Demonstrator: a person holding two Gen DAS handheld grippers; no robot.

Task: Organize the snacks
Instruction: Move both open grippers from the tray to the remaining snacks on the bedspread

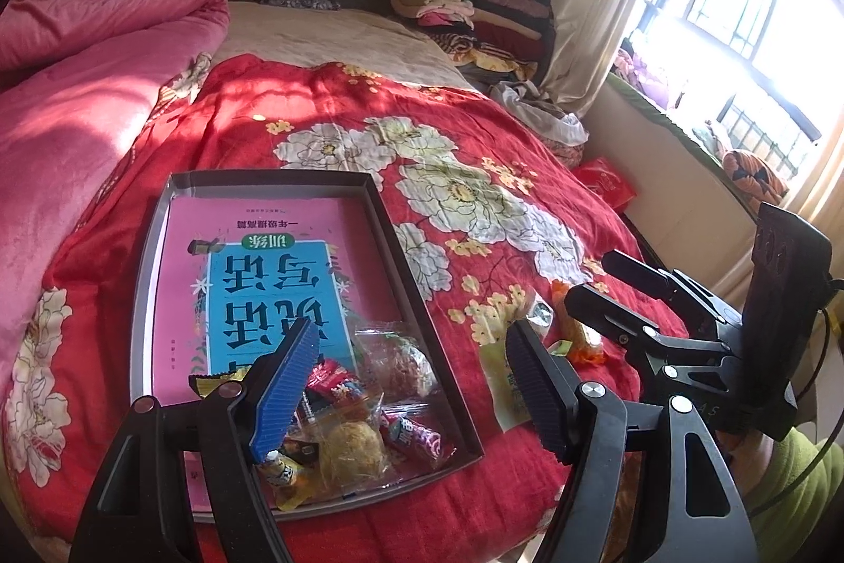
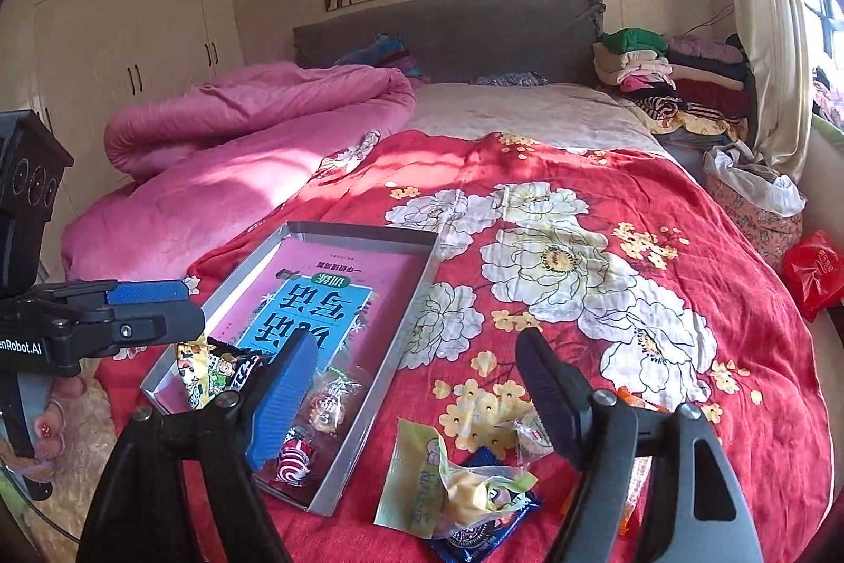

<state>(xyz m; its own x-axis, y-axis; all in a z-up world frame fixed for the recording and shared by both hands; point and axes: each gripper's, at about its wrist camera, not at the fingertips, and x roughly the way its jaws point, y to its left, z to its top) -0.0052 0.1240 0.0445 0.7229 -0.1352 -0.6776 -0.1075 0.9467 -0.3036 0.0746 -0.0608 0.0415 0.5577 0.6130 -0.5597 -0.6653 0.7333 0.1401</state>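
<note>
A shallow grey box lid (image 1: 158,246) (image 2: 422,278) lies on the red floral bedspread (image 1: 475,141) with a pink and blue book (image 1: 264,278) (image 2: 311,309) in it. Several wrapped snacks sit in its near end: a round yellow pastry (image 1: 351,449), a red-pink candy (image 1: 416,436) (image 2: 293,463), a clear-wrapped cake (image 1: 406,362) (image 2: 322,404). My left gripper (image 1: 411,391) is open and empty above them. Loose snacks lie on the bedspread: a pale green packet (image 2: 416,473) (image 1: 506,383), a blue cookie pack (image 2: 480,531), an orange packet (image 1: 580,336). My right gripper (image 2: 416,397) is open and empty above these.
A pink duvet (image 1: 79,88) (image 2: 237,141) is heaped on the left of the bed. Folded clothes (image 1: 464,14) (image 2: 670,83) are stacked by the grey headboard. A red bag (image 2: 812,273) lies on the floor at the right, below the window.
</note>
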